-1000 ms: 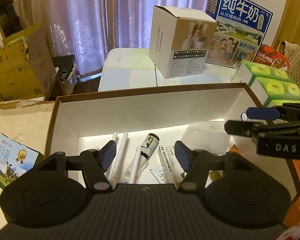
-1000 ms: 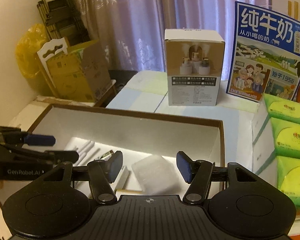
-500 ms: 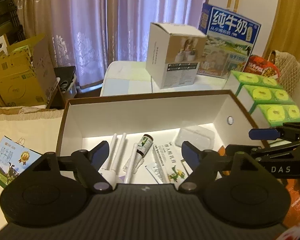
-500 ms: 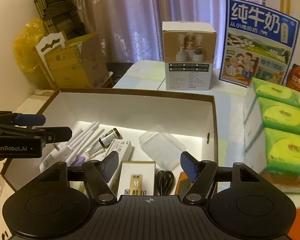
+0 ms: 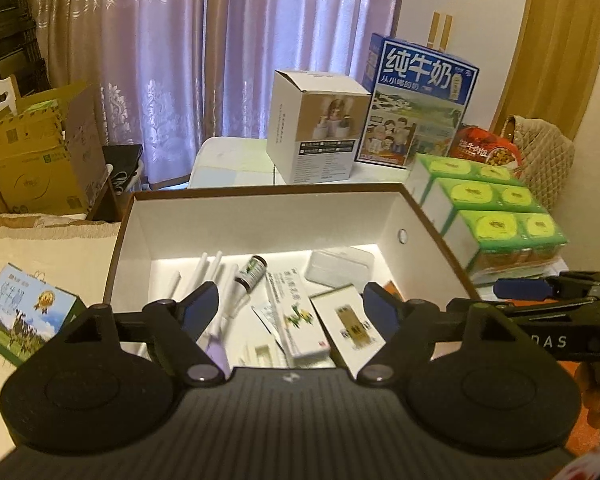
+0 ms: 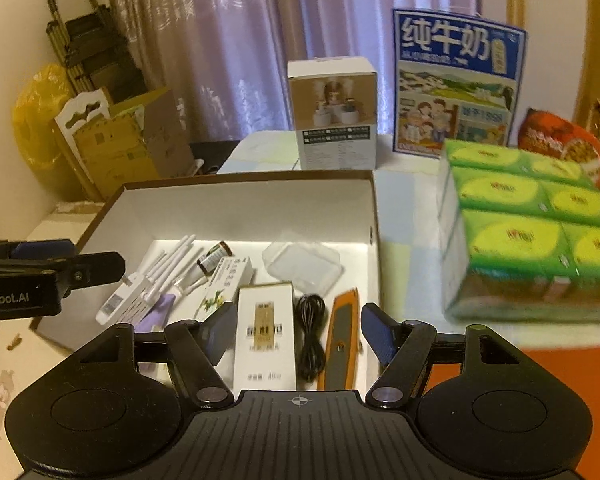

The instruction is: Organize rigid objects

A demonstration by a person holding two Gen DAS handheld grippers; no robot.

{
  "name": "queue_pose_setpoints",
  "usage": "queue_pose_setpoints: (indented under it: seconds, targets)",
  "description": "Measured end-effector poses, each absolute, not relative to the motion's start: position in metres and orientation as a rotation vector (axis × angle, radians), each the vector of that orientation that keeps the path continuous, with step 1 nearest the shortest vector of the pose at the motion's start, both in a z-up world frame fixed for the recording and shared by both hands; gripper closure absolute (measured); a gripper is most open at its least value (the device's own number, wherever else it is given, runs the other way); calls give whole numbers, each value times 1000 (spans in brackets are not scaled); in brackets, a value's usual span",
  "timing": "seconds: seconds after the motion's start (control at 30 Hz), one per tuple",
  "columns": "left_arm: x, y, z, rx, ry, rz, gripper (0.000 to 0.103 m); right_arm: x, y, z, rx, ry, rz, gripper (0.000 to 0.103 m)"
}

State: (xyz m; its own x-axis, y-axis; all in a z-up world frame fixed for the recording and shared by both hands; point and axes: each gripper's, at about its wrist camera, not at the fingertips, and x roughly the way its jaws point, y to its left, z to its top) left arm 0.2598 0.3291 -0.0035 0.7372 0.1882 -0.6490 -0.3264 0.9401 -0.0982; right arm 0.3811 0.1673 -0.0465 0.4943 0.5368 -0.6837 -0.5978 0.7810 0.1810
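Observation:
A white box with a brown rim [image 5: 260, 220] [image 6: 240, 208] lies open below both grippers. In it are a white router with antennas [image 6: 140, 296], a small brown bottle [image 5: 252, 272] [image 6: 214, 258], a green-and-white medicine carton [image 5: 296, 320], a white-and-gold carton [image 5: 352, 320] [image 6: 266, 328], a clear plastic case [image 5: 336, 266] [image 6: 300, 260], a coiled black cable [image 6: 311, 336] and an orange utility knife [image 6: 340, 340]. My left gripper [image 5: 290, 306] hovers open over the box's near left part and holds nothing. My right gripper [image 6: 299, 328] is open above the near right part, also with nothing held.
Behind the box stand a white humidifier carton [image 5: 320, 140] and a blue milk carton [image 5: 416, 104]. Green tissue packs [image 6: 528, 232] and a red snack bag [image 6: 560, 148] lie to the right. Cardboard boxes [image 5: 32, 160] stand at the left, and a small milk box [image 5: 20, 312] lies on the table.
Both grippers have drawn back and risen from the box, so more of its contents show. The left jaws have spread wider, and the right jaws a little.

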Motion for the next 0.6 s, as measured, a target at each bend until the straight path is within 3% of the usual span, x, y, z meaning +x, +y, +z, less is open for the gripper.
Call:
queue_pose_setpoints:
  seconds: [0.6]
  targets:
    - [195, 216, -8, -232, 771, 261, 27, 310, 53, -39, -51, 830, 716, 37]
